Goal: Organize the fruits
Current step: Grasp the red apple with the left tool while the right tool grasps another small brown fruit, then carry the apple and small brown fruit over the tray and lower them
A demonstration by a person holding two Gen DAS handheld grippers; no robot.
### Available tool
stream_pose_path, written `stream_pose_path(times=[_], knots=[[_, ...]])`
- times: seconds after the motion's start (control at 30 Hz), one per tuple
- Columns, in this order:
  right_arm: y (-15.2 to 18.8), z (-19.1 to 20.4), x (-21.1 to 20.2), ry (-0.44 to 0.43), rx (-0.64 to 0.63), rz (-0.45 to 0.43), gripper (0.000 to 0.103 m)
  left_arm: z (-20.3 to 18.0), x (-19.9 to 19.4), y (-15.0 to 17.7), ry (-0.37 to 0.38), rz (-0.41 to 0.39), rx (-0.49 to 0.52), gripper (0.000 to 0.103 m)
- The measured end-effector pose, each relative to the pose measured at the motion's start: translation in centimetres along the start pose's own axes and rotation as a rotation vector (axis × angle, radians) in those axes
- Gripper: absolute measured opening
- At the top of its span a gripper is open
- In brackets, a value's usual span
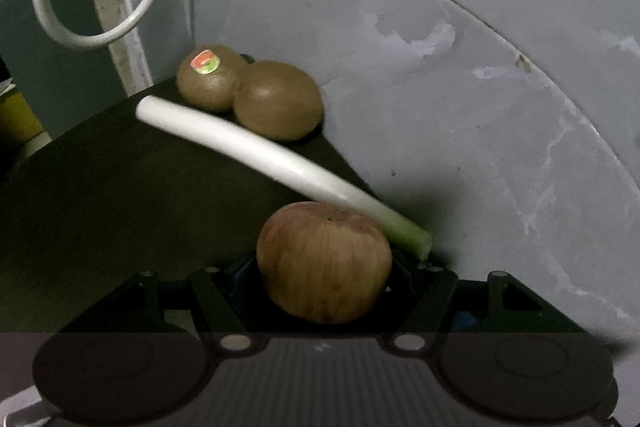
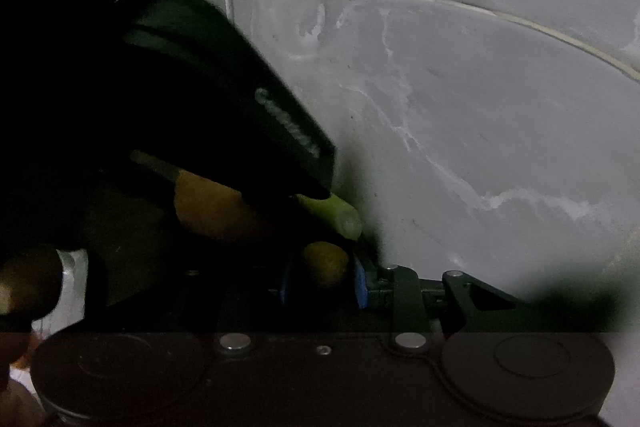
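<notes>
1. While aimed down at the dark table [image 1: 100, 187], clamps the apple [image 1: 324, 259] with the left tool [image 1: 324, 281] at about half width, black fingers snug against both flanks of the fruit.
2. Rests that apple on the table at the near edge, just in front of the grey wall [image 1: 460, 87].
3. Lays a leek [image 1: 256, 151] slantwise behind the apple, white shaft toward the far left, cut green end down at the right, just beside the apple's top.
4. Sets two kiwis [image 1: 276, 99] beyond the leek, touching each other, the left one bearing a red-and-green sticker [image 1: 205, 61].
5. Hangs a white cable loop [image 1: 52, 19] at the upper left, well apart from the fruit.
6. Pinches a small brown fruit [image 2: 326, 261], kind not clear in the dark, with the right tool [image 2: 322, 281], narrow, blue pads [image 2: 360, 283] on either side.
7. Puts that fruit just below the leek's green end in the right wrist view, under the black body of the left tool.
</notes>
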State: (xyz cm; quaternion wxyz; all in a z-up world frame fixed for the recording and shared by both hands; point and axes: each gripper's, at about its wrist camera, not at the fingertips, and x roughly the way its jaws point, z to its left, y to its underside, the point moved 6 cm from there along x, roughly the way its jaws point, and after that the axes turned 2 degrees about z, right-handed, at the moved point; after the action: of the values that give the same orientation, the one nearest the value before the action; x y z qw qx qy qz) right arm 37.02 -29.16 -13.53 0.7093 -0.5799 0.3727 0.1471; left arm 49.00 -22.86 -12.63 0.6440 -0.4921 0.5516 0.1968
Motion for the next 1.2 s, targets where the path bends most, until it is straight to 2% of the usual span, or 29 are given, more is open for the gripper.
stream_pose_path(times=[0.3, 0.57, 0.8, 1.2], knots=[[1.3, -1.3, -2.1, -0.039, -0.007, -0.005, 0.032, 1.5, -2.2, 3.5, 0.035, 0.023, -0.125, 0.071], [2.9, -0.9, -4.5, -0.043, -0.014, -0.022, 0.032, 1.9, -5.0, 5.7, 0.055, -0.003, -0.14, 0.071], [2.8, -0.3, -7.0, -0.054, -0.016, -0.04, 0.032, 2.6, -7.9, 6.9, 0.069, -0.029, -0.144, 0.071], [3.3, 2.8, -11.2, -0.122, -0.058, -0.075, 0.032, 7.3, -13.2, 10.0, 0.06, -0.082, -0.225, 0.071]])
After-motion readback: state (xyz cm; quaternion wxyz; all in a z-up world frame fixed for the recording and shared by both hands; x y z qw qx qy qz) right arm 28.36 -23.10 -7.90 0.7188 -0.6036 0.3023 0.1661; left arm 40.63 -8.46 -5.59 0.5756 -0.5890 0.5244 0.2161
